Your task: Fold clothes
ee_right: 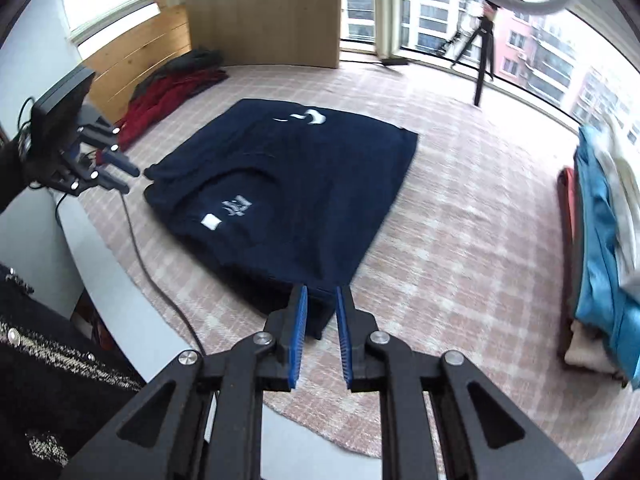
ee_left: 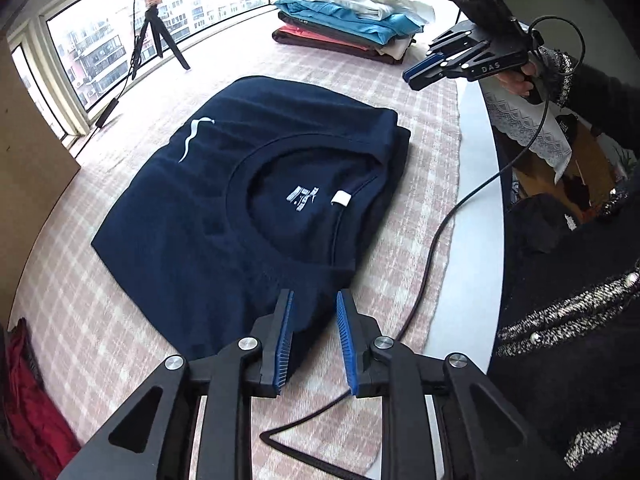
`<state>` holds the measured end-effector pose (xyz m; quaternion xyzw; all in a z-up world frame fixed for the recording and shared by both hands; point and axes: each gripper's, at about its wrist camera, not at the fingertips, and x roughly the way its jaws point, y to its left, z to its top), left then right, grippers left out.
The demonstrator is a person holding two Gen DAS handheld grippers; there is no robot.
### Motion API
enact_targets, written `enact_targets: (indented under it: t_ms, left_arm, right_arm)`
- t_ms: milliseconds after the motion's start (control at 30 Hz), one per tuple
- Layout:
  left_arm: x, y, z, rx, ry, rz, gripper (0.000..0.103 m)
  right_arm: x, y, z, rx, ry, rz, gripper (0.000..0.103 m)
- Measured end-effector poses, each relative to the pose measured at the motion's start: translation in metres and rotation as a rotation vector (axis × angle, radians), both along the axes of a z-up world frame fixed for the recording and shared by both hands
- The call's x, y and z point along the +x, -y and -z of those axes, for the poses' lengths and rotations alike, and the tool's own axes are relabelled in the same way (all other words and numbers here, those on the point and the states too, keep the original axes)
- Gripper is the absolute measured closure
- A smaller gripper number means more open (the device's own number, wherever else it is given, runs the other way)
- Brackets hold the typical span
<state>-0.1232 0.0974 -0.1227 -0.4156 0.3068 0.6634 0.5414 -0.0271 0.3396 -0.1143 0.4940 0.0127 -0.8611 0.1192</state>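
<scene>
Nearest the left wrist lens, the left claw (ee_left: 314, 300) stood with its jaws parted and nothing between its blue pads (ee_left: 285, 344), poised above the near corner of the navy T-shirt (ee_left: 256, 208) without pressing on it; nearest the right wrist lens, the right claw (ee_right: 322, 296) likewise stood slightly parted and released, its tips over the shirt's other near corner, no cloth caught between them. The navy T-shirt lay folded into a compact rectangle on the checked cloth (ee_left: 424, 168) covering the tabletop, collar and neck label (ee_left: 341, 198) facing up; a black cable (ee_left: 460, 208) trailed across the cloth beside it. Judged from this arrangement, the folding of this garment appeared complete, and the step in hand was the release and withdrawal of both claws. Farther off, a stack of folded clothes (ee_left: 348, 20) rested at one end of the tabletop; a red garment (ee_right: 172, 92) lay crumpled at the other. The next move probably called for gripping the folded shirt at both near corners, keeping its layers together, and carrying it to the stack; alternatively, fetching the red garment.
</scene>
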Motion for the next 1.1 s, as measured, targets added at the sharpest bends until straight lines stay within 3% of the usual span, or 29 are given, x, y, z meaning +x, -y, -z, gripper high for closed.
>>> enact_targets:
  t_ms: [133, 200, 233, 300, 333, 400, 467, 567, 700, 833, 933, 1033, 1100]
  left_arm:
    - [-0.009, -0.026, 0.025, 0.008, 0.047, -0.021, 0.074]
    - [-0.009, -0.031, 0.045, -0.062, 0.100, -0.008, 0.075]
    - [-0.007, -0.028, 0.050, -0.088, 0.110, 0.001, 0.076]
    - [-0.002, -0.014, 0.040, -0.068, 0.104, 0.000, 0.077]
    - [-0.006, -0.002, 0.028, -0.035, 0.109, -0.042, 0.076]
    - [-0.015, 0.022, 0.004, 0.030, 0.117, -0.127, 0.074]
    - [-0.028, 0.043, -0.013, 0.069, 0.084, -0.209, 0.073]
    - [-0.048, 0.057, -0.016, 0.063, 0.027, -0.286, 0.073]
    - [-0.073, 0.049, 0.018, 0.076, 0.109, -0.332, 0.073]
    - [-0.055, 0.050, 0.058, -0.020, 0.143, -0.315, 0.074]
    - [-0.037, 0.073, 0.044, -0.038, 0.123, -0.301, 0.072]
    - [-0.027, 0.088, 0.025, -0.034, 0.085, -0.316, 0.072]
    - [-0.023, 0.084, 0.015, 0.010, 0.066, -0.294, 0.071]
  right_arm:
    - [-0.027, -0.014, 0.032, -0.146, 0.027, 0.139, 0.088]
    - [-0.038, -0.010, 0.047, -0.200, 0.050, 0.166, 0.088]
    - [-0.040, 0.002, 0.054, -0.137, 0.092, 0.128, 0.088]
    - [-0.031, 0.021, 0.061, 0.035, 0.145, 0.019, 0.088]
    - [-0.025, 0.020, 0.054, 0.045, 0.145, 0.015, 0.088]
    - [-0.016, 0.009, 0.033, 0.028, 0.128, 0.051, 0.088]
    - [-0.013, -0.004, 0.005, 0.015, 0.053, 0.112, 0.088]
    - [-0.026, -0.004, -0.020, -0.060, -0.025, 0.110, 0.088]
    - [-0.055, 0.032, -0.003, -0.080, -0.005, 0.024, 0.088]
    - [-0.072, 0.058, 0.040, -0.106, 0.115, -0.021, 0.088]
    - [-0.061, 0.067, 0.056, -0.026, 0.192, -0.074, 0.088]
    - [-0.044, 0.062, 0.036, -0.021, 0.144, -0.052, 0.088]
    - [-0.039, 0.066, 0.022, -0.034, 0.097, -0.072, 0.088]
